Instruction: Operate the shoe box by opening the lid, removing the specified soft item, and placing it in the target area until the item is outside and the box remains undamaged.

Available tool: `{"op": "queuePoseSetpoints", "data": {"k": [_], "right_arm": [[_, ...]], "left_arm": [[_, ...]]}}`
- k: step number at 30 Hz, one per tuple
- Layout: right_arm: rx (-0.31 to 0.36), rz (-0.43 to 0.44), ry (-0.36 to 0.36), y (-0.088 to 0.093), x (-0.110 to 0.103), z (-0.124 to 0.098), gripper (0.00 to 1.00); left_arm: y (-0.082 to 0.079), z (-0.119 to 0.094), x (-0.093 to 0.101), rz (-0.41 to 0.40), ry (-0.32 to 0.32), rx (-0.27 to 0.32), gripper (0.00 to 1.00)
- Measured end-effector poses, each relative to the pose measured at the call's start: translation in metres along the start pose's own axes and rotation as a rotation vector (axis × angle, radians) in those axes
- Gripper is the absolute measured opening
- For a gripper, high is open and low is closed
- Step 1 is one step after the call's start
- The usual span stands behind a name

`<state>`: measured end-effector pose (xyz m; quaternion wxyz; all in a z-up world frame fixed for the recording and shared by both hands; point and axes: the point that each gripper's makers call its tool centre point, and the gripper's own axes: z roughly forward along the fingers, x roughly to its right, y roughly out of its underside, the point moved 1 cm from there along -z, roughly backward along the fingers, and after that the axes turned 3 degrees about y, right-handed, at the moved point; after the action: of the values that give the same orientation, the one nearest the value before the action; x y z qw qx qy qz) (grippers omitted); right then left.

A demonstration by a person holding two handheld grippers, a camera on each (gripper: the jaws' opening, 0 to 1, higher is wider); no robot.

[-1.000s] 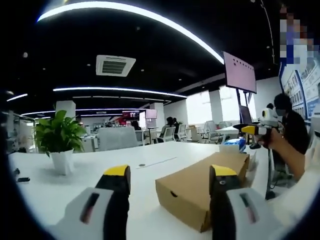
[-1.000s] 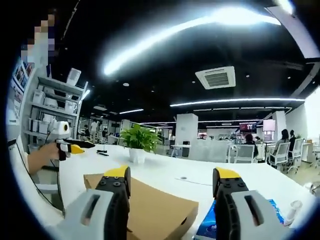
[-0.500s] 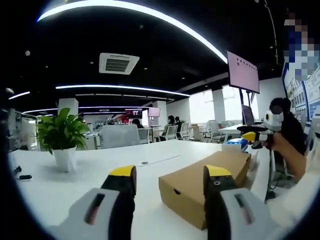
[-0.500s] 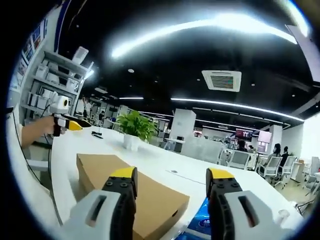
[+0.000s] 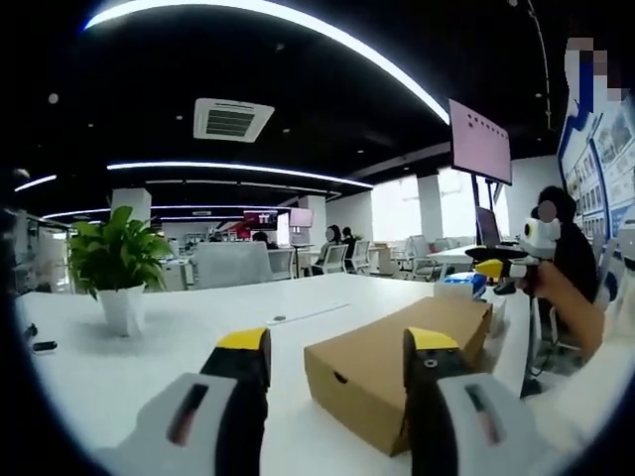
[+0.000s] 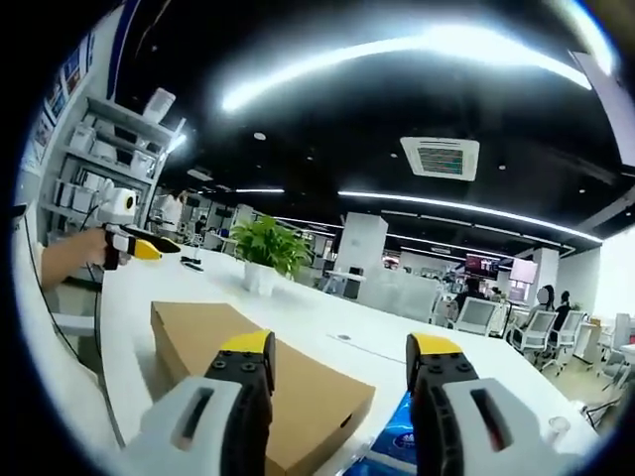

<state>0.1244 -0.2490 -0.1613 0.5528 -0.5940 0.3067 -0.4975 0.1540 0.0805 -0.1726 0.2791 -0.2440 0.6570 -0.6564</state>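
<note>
Left gripper (image 5: 337, 347) low in the left gripper view, yellow-tipped jaws apart with nothing between them, just hanging above the white table (image 5: 198, 337). Brown cardboard shoe box (image 5: 397, 362) flat on the table, lid closed, partly behind the right-hand jaw, little oval hole in the near end. Blue packet (image 5: 462, 285) just beyond the box's far end. Potted plant (image 5: 117, 268) in a white pot off to the left, well apart from the box. Right gripper (image 5: 504, 266) at the right edge, held in a hand (image 5: 561, 297), yellow tip pointing inward, can't tell how its jaws stand. Pinkish screen (image 5: 478, 142) up high behind it.
</note>
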Motion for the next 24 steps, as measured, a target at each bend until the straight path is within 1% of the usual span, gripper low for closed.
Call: {"op": "queuePoseSetpoints", "data": {"k": [2,4,6,8,11,12,15,17,19,20,21,22,24], "right_arm": [[0.018,0.033,-0.014,-0.004,-0.002,-0.001,0.54],[0.029,0.044,-0.021,-0.007,-0.003,-0.002,0.54],[0.046,0.061,-0.024,-0.010,-0.004,-0.003,0.54],[0.060,0.091,-0.032,-0.013,-0.005,-0.003,0.58],[0.070,0.137,-0.039,-0.015,-0.005,-0.004,0.60],[0.065,0.151,-0.038,-0.015,-0.004,-0.005,0.60],[0.045,0.178,-0.025,-0.012,-0.001,-0.005,0.59],[0.047,0.176,-0.020,-0.011,-0.001,-0.006,0.59],[0.045,0.176,-0.022,-0.010,-0.001,-0.007,0.59],[0.043,0.171,-0.023,-0.010,-0.002,-0.007,0.59],[0.036,0.160,-0.023,-0.008,-0.002,-0.007,0.59],[0.020,0.134,-0.018,-0.005,-0.003,-0.007,0.58],[0.012,0.108,-0.016,-0.003,-0.005,-0.006,0.57]], "left_arm": [[-0.004,-0.001,0.001,0.021,-0.005,0.015,0.56],[-0.006,-0.001,0.001,0.025,-0.006,0.014,0.57],[-0.009,-0.002,0.003,0.031,-0.001,0.027,0.59],[-0.012,-0.002,0.006,0.035,0.012,0.042,0.61],[-0.014,-0.002,0.008,0.043,0.006,0.049,0.63],[-0.014,-0.001,0.008,0.043,0.004,0.048,0.63],[-0.010,0.000,0.010,0.022,0.014,0.018,0.63],[-0.005,0.001,0.011,0.026,0.024,-0.010,0.62],[0.003,0.002,0.008,0.077,0.004,-0.059,0.60],[0.005,0.003,0.007,0.092,-0.008,-0.059,0.60],[0.005,0.004,0.007,0.087,-0.009,-0.055,0.61],[0.005,0.003,0.007,0.079,-0.006,-0.053,0.61],[0.004,0.003,0.009,0.052,0.012,-0.043,0.61]]}}
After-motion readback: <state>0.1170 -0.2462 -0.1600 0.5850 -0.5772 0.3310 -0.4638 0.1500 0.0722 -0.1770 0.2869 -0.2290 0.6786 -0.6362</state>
